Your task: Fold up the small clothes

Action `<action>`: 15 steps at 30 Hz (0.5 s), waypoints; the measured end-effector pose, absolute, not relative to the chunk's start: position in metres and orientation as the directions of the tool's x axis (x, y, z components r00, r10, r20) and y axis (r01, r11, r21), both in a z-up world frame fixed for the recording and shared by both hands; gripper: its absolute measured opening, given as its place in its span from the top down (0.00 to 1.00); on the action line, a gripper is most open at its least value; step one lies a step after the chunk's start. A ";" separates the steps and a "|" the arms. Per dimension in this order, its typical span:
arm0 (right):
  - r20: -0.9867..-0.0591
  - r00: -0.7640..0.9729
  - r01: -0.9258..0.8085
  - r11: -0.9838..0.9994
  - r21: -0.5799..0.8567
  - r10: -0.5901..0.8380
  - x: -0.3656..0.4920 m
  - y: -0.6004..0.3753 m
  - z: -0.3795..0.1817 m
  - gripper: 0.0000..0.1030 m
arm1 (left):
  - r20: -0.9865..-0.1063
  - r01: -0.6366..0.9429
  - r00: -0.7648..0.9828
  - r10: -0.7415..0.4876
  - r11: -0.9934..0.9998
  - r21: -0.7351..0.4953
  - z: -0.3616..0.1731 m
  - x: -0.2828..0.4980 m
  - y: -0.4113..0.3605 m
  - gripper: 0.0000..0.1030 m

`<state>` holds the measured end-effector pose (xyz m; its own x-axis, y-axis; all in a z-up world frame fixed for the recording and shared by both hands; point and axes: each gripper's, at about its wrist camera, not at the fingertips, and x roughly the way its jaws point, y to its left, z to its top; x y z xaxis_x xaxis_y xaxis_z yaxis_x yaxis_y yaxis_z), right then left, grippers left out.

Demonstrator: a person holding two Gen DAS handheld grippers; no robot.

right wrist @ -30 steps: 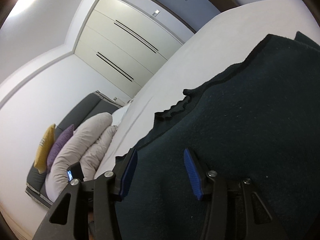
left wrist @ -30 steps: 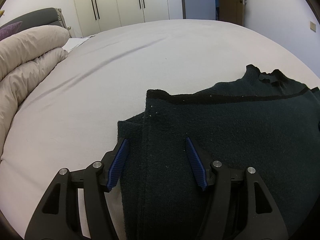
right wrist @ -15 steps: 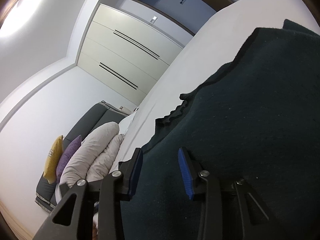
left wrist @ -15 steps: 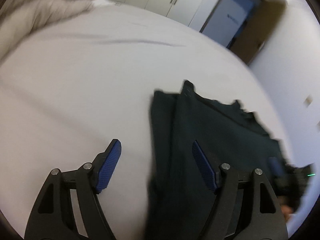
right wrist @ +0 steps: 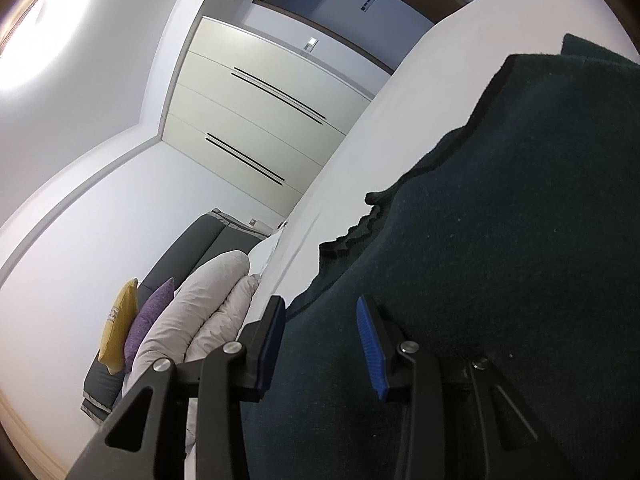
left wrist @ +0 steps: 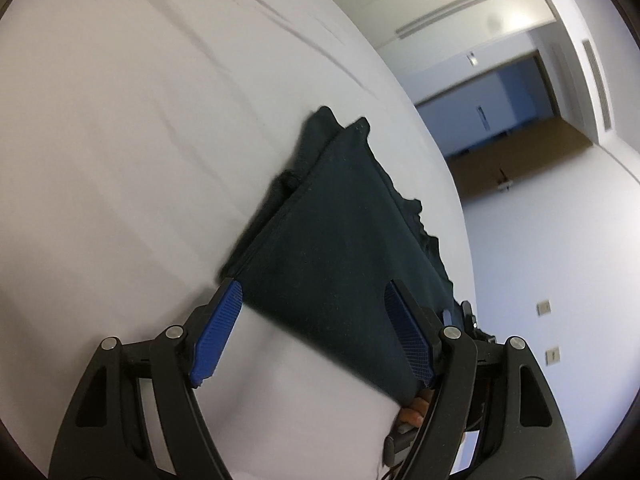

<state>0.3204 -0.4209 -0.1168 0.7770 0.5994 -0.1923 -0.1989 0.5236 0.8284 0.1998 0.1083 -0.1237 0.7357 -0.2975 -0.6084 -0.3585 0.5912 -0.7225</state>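
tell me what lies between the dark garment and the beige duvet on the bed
Just white bed sheet, with nothing on it, lies between the dark garment and the beige duvet; the right wrist view shows it.

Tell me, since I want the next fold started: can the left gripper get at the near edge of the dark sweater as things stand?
Probably yes. The left gripper is open, and the sweater edge lies on the bed right between its fingers, with nothing covering it.

White bed (left wrist: pixel 120 140): dark folded garment (left wrist: pixel 340 248) flat on sheet; beige duvet (right wrist: pixel 200 304) (bunched at head).
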 end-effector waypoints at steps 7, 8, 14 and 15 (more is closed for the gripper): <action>-0.189 0.776 -0.202 0.521 0.829 0.601 0.321 -0.421 -0.117 0.61 | -0.625 -0.380 0.719 -0.304 0.581 -0.720 -0.137 0.194 0.094 0.29; -0.188 0.776 -0.202 0.521 0.830 0.602 0.321 -0.421 -0.117 0.61 | -0.619 -0.378 0.720 -0.312 0.572 -0.728 -0.141 0.198 0.094 0.29; -0.188 0.776 -0.202 0.520 0.830 0.602 0.321 -0.421 -0.117 0.61 | -0.583 -0.392 0.744 -0.326 0.494 -0.776 -0.145 0.234 0.097 0.09; -0.189 0.776 -0.202 0.521 0.829 0.602 0.321 -0.421 -0.117 0.61 | -0.580 -0.395 0.748 -0.323 0.487 -0.779 -0.145 0.239 0.097 0.09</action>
